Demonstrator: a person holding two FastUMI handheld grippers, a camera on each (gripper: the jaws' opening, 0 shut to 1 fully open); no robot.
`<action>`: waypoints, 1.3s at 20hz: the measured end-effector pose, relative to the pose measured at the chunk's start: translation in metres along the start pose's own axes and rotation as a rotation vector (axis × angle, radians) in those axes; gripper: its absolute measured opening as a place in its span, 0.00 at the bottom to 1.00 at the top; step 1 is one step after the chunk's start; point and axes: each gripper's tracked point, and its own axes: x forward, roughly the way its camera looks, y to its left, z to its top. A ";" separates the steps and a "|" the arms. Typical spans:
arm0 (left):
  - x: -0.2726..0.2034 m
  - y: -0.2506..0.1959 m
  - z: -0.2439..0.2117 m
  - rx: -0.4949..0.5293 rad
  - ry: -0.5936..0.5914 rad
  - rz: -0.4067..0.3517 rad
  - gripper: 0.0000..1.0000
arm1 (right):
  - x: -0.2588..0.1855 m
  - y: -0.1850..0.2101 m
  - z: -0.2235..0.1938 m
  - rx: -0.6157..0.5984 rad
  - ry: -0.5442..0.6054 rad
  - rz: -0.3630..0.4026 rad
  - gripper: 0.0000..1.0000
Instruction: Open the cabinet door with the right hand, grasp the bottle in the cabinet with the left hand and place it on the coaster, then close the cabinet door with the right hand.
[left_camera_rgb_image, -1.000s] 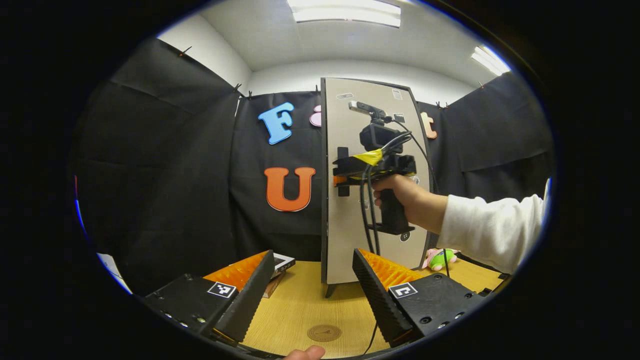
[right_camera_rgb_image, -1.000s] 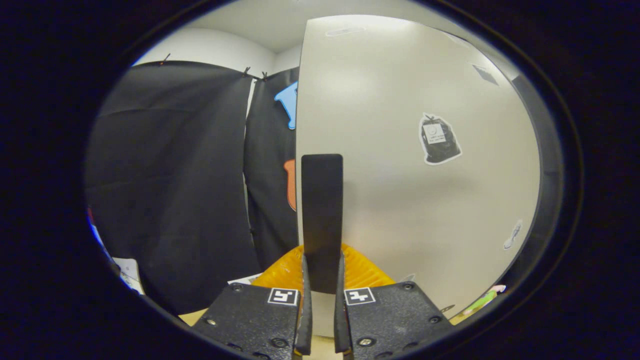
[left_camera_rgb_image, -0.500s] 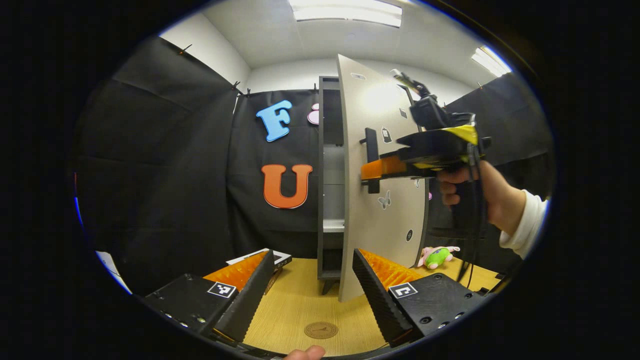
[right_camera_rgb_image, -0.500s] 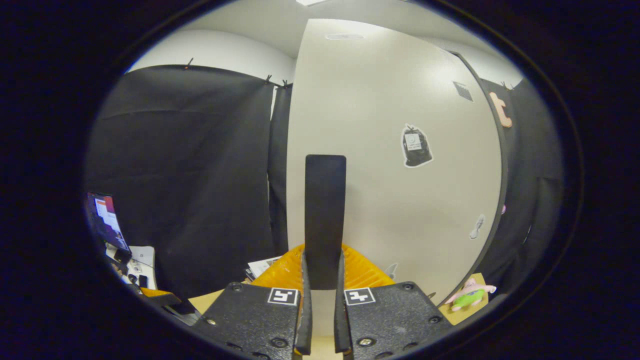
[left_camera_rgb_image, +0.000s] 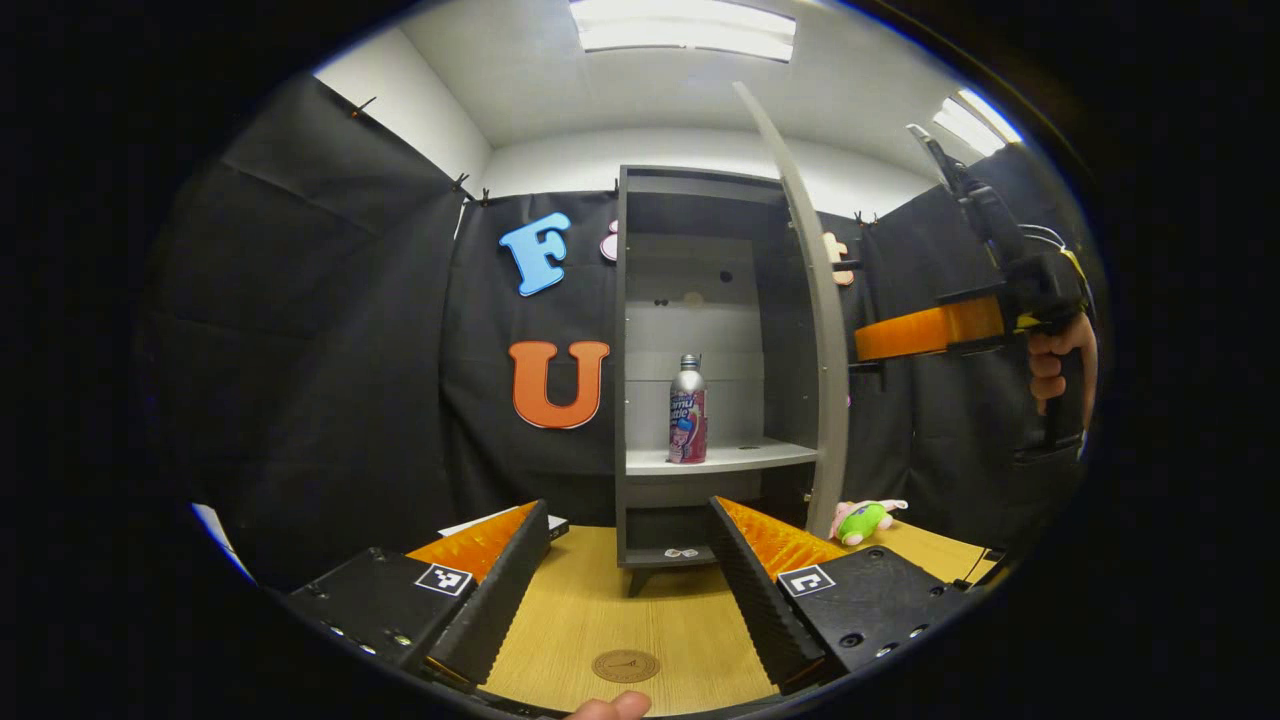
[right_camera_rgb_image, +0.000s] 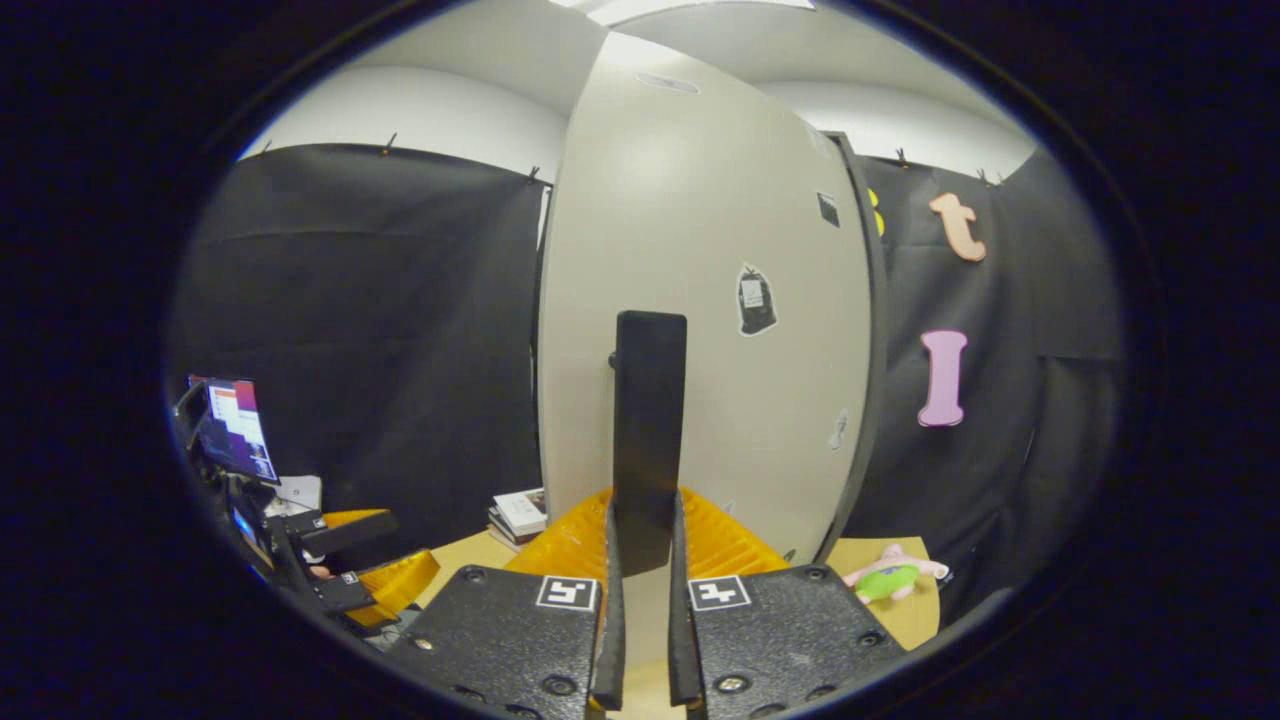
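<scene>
the tall grey cabinet (left_camera_rgb_image: 690, 210) stands with its pale, flat cabinet door (left_camera_rgb_image: 815, 330) swung wide, seen edge-on in the left gripper view. on the middle shelf (left_camera_rgb_image: 735, 457) inside stands a silver metal bottle with a pink label (left_camera_rgb_image: 686, 410), upright, near the shelf's left front. the right tongs (right_camera_rgb_image: 640, 640) are clamped together on the door's black vertical bar handle (right_camera_rgb_image: 649, 430), which rises straight between them against the door's outer face; in the left gripper view a hand (left_camera_rgb_image: 1060, 365) grips that tool off to the right of the door's edge. the left tongs (left_camera_rgb_image: 625, 590) are held apart with nothing between them, low over the light wooden surface (left_camera_rgb_image: 610, 610), well short of the cabinet. a small round brown coaster (left_camera_rgb_image: 625, 665) lies on the surface just ahead of them. a green and pink soft toy (left_camera_rgb_image: 865, 518) lies on the surface beyond the door's foot.
</scene>
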 end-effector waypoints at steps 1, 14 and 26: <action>0.001 -0.003 -0.001 -0.002 -0.003 -0.005 0.95 | -0.011 -0.008 -0.001 0.005 0.000 -0.016 0.19; 0.009 -0.030 -0.004 -0.020 0.004 -0.059 0.95 | -0.075 -0.094 -0.011 -0.004 -0.019 -0.231 0.07; 0.011 -0.029 -0.013 -0.026 0.025 -0.063 0.95 | -0.095 -0.148 -0.018 0.047 -0.051 -0.344 0.04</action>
